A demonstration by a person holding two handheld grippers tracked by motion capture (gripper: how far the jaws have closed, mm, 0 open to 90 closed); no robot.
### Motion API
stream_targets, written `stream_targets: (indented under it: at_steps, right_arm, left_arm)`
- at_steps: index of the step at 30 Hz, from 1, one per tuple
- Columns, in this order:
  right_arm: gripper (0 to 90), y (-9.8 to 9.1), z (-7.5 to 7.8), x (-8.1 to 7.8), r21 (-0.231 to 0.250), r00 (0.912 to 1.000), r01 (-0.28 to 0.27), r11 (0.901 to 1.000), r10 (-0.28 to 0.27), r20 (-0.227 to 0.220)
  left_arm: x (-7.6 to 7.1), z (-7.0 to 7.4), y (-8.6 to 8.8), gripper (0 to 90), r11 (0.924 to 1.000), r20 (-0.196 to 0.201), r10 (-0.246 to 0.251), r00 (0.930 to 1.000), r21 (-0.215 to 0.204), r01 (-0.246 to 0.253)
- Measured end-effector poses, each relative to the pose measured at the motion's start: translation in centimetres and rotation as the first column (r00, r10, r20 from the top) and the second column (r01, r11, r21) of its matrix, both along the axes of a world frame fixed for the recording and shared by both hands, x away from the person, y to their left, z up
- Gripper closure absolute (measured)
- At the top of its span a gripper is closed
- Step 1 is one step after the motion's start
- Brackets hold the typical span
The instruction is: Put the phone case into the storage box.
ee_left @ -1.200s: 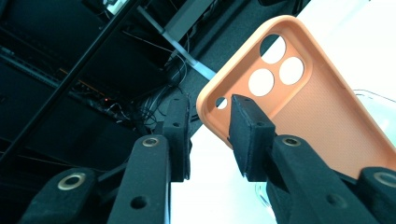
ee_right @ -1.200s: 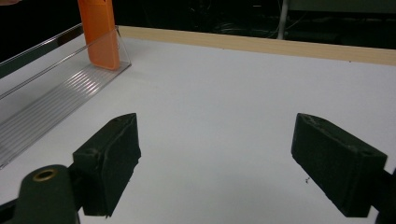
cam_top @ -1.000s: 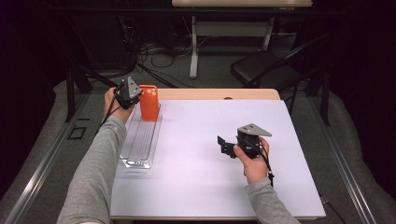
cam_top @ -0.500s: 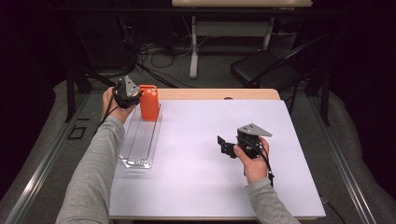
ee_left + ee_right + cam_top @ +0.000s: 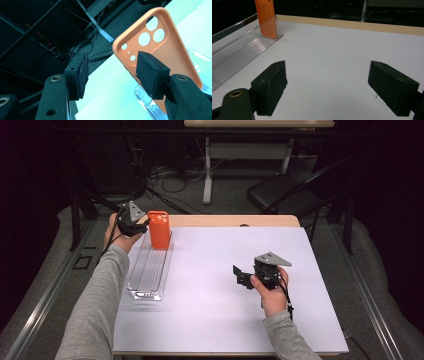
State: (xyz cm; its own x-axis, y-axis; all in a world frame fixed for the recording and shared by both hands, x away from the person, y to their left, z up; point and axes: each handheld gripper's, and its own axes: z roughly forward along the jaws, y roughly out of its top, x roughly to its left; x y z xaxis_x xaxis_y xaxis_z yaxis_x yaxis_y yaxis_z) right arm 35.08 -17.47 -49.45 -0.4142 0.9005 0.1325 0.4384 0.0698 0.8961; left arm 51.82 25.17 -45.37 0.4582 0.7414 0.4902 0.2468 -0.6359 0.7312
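At the upper left of the high view, your left tool (image 5: 142, 224) sits beside the orange phone case (image 5: 159, 229), which stands upright at the far end of the clear tray (image 5: 148, 270) on the white table (image 5: 215, 310). Its jaws have just been opening; they stand apart, and the left gripper view shows the case (image 5: 160, 47) beyond them, with nothing pinched. Camera cutouts face that view; no brand or writing can be read on it. Lower right of centre, your right tool (image 5: 241, 276) hovers over bare table, jaws spread wide and empty.
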Motion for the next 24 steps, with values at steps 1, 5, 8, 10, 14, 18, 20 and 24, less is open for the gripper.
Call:
stream_targets:
  at_steps: [1, 5, 8, 10, 14, 18, 20, 24]
  right_arm:
    - [15.0, 0.0, 0.0, 0.0, -0.001, 1.0000, 0.000, 1.0000, 0.000, 0.001]
    - [14.9, 0.0, 0.0, 0.0, -0.001, 1.0000, 0.000, 1.0000, 0.000, 0.001]
    - [15.0, 0.0, 0.0, 0.0, -0.003, 1.0000, -0.001, 1.0000, 0.001, 0.003]
    - [15.0, 0.0, 0.0, 0.0, -0.005, 1.0000, -0.003, 1.0000, 0.003, 0.004]
    - [15.0, 0.1, 0.0, 0.0, -0.003, 1.0000, -0.001, 1.0000, 0.001, 0.005]
    - [15.0, 0.1, 0.0, 0.0, -0.002, 1.0000, -0.001, 1.0000, 0.001, 0.008]
    - [15.0, 0.1, 0.0, 0.0, -0.002, 1.0000, -0.001, 1.0000, 0.001, 0.008]
    - [15.0, 0.1, 0.1, -0.1, -0.003, 1.0000, -0.002, 1.0000, 0.002, 0.009]
  left_arm:
    - [-0.1, 0.1, 0.1, 43.4, 0.9999, -0.004, 0.007, 1.0000, -0.008, -0.007]
    - [-0.2, 0.3, 0.3, 41.5, 0.9968, -0.052, 0.024, 0.9983, -0.075, -0.028]
    - [-0.2, 0.3, 0.5, 39.3, 0.9936, -0.098, 0.054, 0.9937, -0.093, -0.063]
    - [-0.3, 0.4, 0.6, 37.8, 0.9905, -0.128, 0.059, 0.9901, -0.116, -0.074]
    - [-0.5, 0.7, 0.9, 35.8, 0.9838, -0.145, 0.066, 0.9872, -0.156, -0.088]
    - [-0.8, 1.2, 1.1, 34.3, 0.9685, -0.172, 0.056, 0.9836, -0.230, -0.095]
    - [-0.9, 1.4, 1.1, 33.0, 0.9582, -0.185, 0.042, 0.9819, -0.271, -0.092]
    - [-1.2, 1.9, 1.2, 29.0, 0.9353, -0.208, 0.031, 0.9776, -0.339, -0.102]
